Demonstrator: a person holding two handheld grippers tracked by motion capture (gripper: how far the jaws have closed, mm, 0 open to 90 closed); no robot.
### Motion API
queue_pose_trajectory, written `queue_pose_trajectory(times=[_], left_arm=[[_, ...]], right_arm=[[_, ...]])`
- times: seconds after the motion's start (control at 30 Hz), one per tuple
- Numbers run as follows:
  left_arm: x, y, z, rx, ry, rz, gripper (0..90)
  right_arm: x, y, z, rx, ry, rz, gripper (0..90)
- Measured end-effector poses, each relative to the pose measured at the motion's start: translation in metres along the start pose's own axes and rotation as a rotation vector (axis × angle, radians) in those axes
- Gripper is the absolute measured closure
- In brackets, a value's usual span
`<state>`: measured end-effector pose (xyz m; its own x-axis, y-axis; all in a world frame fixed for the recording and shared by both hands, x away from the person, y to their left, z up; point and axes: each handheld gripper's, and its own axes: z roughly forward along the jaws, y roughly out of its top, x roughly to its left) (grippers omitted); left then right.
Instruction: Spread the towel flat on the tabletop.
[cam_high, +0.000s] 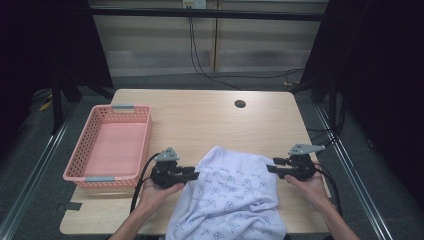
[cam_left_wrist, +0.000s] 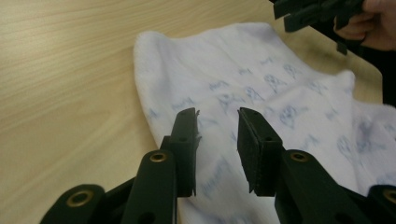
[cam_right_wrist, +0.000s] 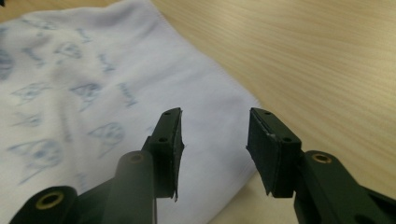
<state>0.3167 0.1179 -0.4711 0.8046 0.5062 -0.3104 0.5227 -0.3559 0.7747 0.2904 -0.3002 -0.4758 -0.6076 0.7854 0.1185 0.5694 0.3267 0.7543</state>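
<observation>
A white towel printed with small blue figures lies spread on the wooden table and hangs over its near edge. My left gripper sits at the towel's left edge, jaws apart, with nothing pinched; in the left gripper view the towel lies beneath the parted pads of that gripper. At the towel's right edge my right gripper is also open. In the right gripper view that gripper hovers over the towel's corner without touching it.
A pink plastic basket with grey handles stands at the table's left side. A dark round hole sits near the far edge. Cables trail from both grippers, and more run along the floor behind the table.
</observation>
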Motion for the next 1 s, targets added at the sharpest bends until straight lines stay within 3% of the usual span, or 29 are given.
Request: queue_pose_trajectory(times=[0.07, 0.1, 0.2, 0.3, 0.33, 0.37, 0.4, 0.43, 0.5, 0.57, 0.67, 0.77, 0.9, 1.0], left_arm=[[0.007, 0.006, 0.012, 0.022, 0.057, 0.034, 64.7], [0.012, 0.007, 0.02, 0.026, 0.073, 0.007, 61.8], [0.019, 0.005, 0.032, 0.046, 0.092, -0.007, 55.3], [0.023, 0.002, 0.04, 0.1, 0.083, -0.026, 51.2], [0.023, 0.0, 0.043, 0.118, 0.073, -0.034, 52.9], [0.021, 0.0, 0.043, 0.125, 0.087, -0.018, 60.0], [0.019, -0.001, 0.042, 0.109, 0.085, 0.019, 75.9], [0.016, 0.001, 0.041, 0.088, 0.067, 0.028, 84.9], [0.007, 0.006, 0.035, 0.033, 0.068, 0.048, 86.4], [-0.006, 0.014, 0.027, -0.023, 0.019, 0.08, 86.5], [-0.031, 0.021, 0.026, -0.031, -0.049, 0.154, 86.1], [-0.049, 0.019, 0.041, 0.021, -0.105, 0.199, 78.9], [-0.058, 0.011, 0.06, 0.136, -0.201, 0.225, 64.0], [-0.058, 0.013, 0.058, 0.127, -0.211, 0.213, 58.4]], right_arm=[[-0.007, 0.001, 0.013, 0.027, -0.019, 0.008, 52.6], [-0.01, 0.001, 0.019, 0.039, -0.027, 0.005, 52.2], [-0.015, -0.002, 0.027, 0.059, -0.068, 0.007, 50.4], [-0.017, -0.006, 0.031, 0.088, -0.086, 0.009, 51.8], [-0.018, -0.007, 0.032, 0.072, -0.078, 0.013, 55.8], [-0.018, -0.007, 0.031, 0.072, -0.059, 0.03, 67.4], [-0.017, -0.006, 0.03, 0.07, -0.036, 0.037, 73.4], [-0.016, -0.005, 0.028, 0.058, -0.033, 0.031, 80.8], [-0.015, -0.002, 0.022, 0.026, -0.004, 0.037, 84.8], [-0.014, 0.0, 0.015, -0.013, 0.011, 0.058, 85.8], [-0.011, 0.004, 0.003, -0.07, 0.02, 0.06, 86.0], [-0.007, 0.004, -0.008, -0.101, 0.016, 0.062, 86.0], [-0.007, -0.003, -0.014, -0.084, 0.0, 0.059, 85.8], [-0.008, -0.007, -0.013, -0.072, 0.0, 0.059, 85.8]])
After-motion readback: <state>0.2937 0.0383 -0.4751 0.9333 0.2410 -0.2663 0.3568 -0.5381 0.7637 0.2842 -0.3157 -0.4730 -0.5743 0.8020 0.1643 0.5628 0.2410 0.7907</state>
